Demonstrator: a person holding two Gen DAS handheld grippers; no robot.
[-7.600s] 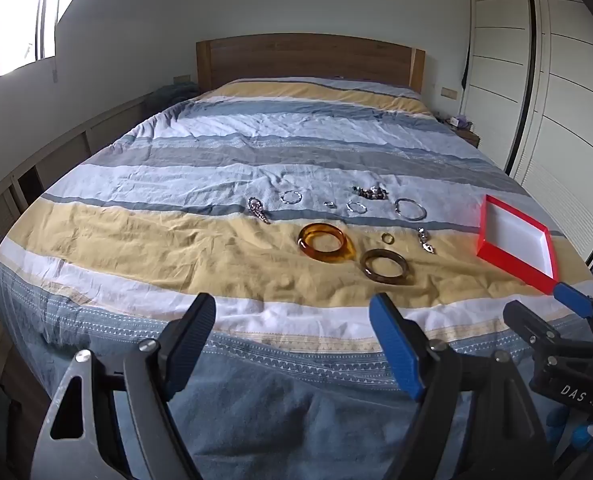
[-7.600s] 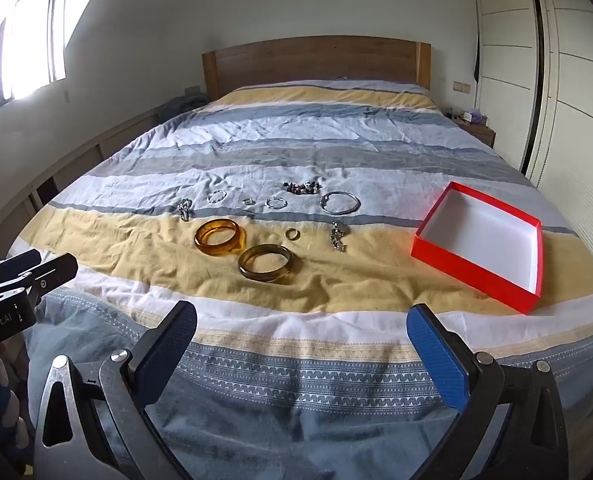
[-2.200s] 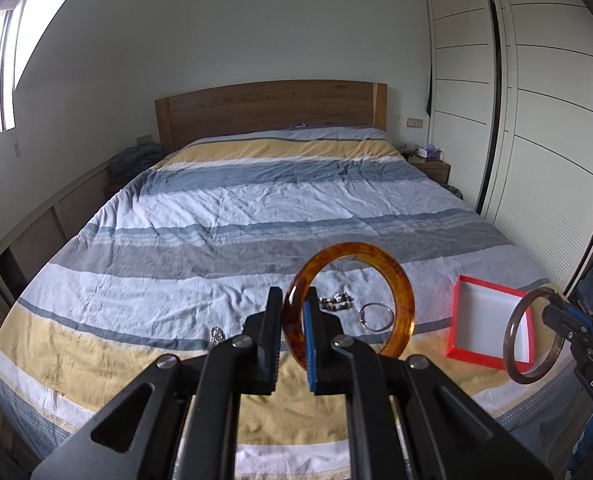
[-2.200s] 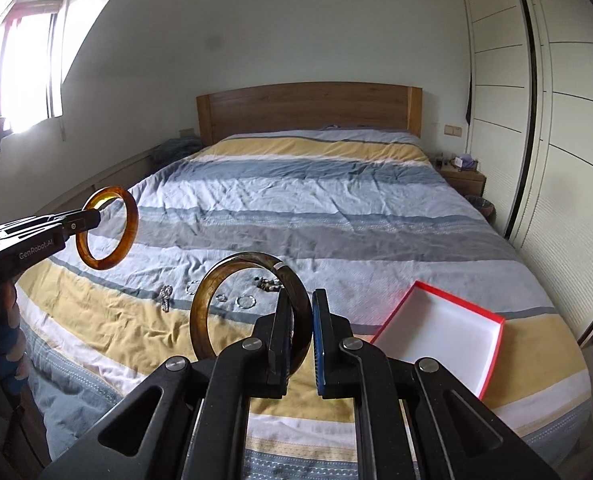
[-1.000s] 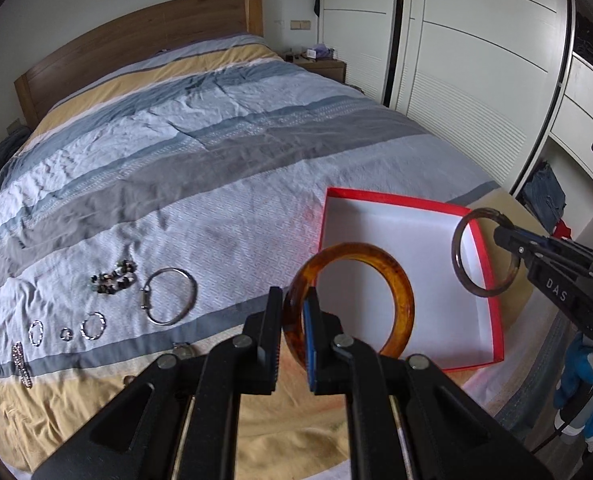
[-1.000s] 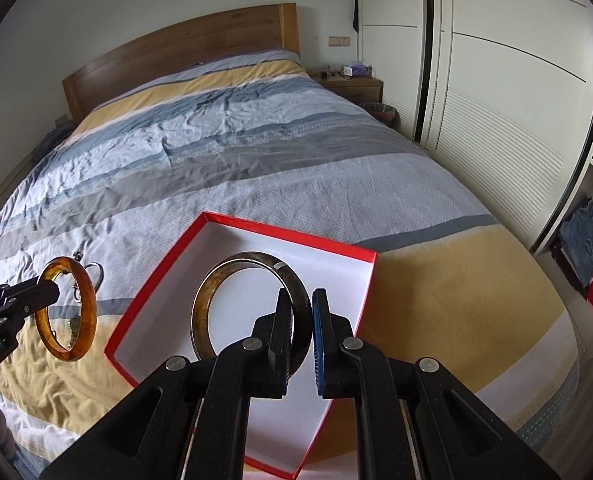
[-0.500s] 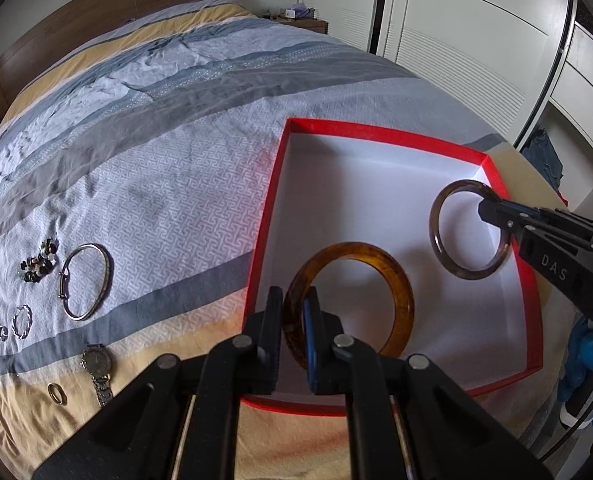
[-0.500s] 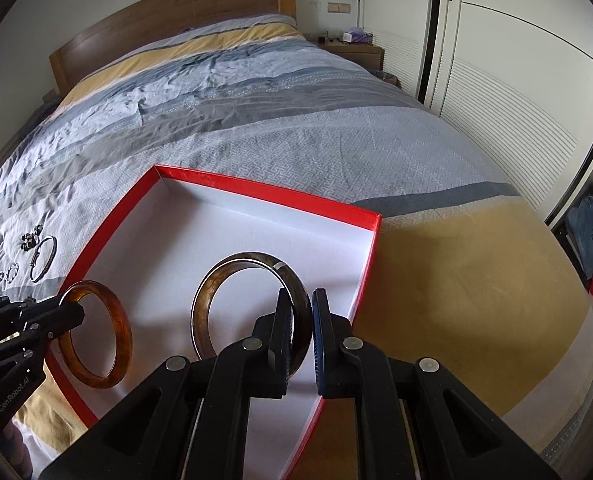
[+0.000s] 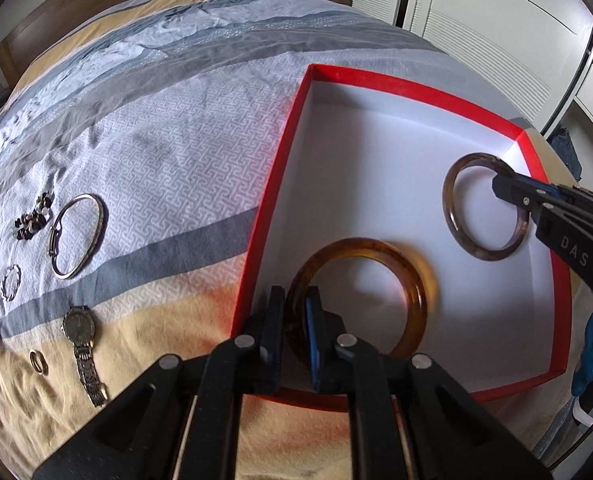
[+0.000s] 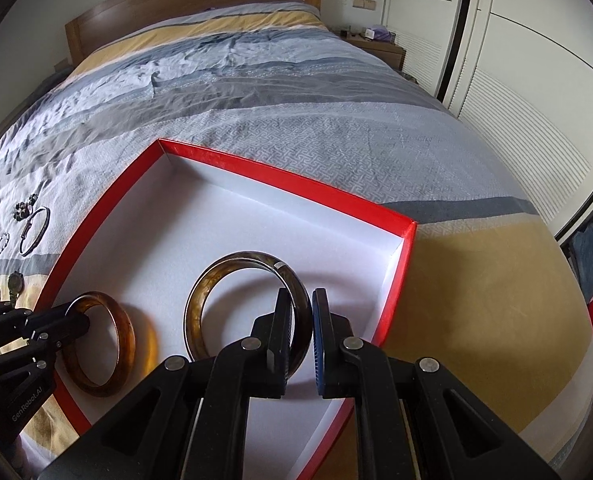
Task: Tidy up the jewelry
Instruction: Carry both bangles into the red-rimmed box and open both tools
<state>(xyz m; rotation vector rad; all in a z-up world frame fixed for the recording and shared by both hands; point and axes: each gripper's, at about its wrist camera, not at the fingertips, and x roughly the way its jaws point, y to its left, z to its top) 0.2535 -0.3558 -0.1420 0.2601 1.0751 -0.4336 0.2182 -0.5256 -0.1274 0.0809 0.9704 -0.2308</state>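
Note:
A red box with a white floor (image 9: 280,168) (image 10: 280,178) lies on the striped bedspread. My left gripper (image 9: 294,320) is shut on an amber bangle (image 9: 412,292), low inside the box near its left wall; the bangle also shows in the right wrist view (image 10: 124,324). My right gripper (image 10: 301,320) is shut on a dark brown bangle (image 10: 200,292), also low over the box floor, to the right of the amber one. In the left wrist view the brown bangle (image 9: 456,236) sits by the box's right wall.
Loose jewelry lies on the bedspread left of the box: a silver bangle (image 9: 78,236), a dark bead bracelet (image 9: 32,216), small rings (image 9: 10,282), a wristwatch (image 9: 81,344) and a gold ring (image 9: 39,361). Wardrobe doors (image 10: 536,80) stand right of the bed.
Both grippers have come lower into the red box with their bangles. The bangles now hang close to the white floor. The jaws have widened slightly but still grip.

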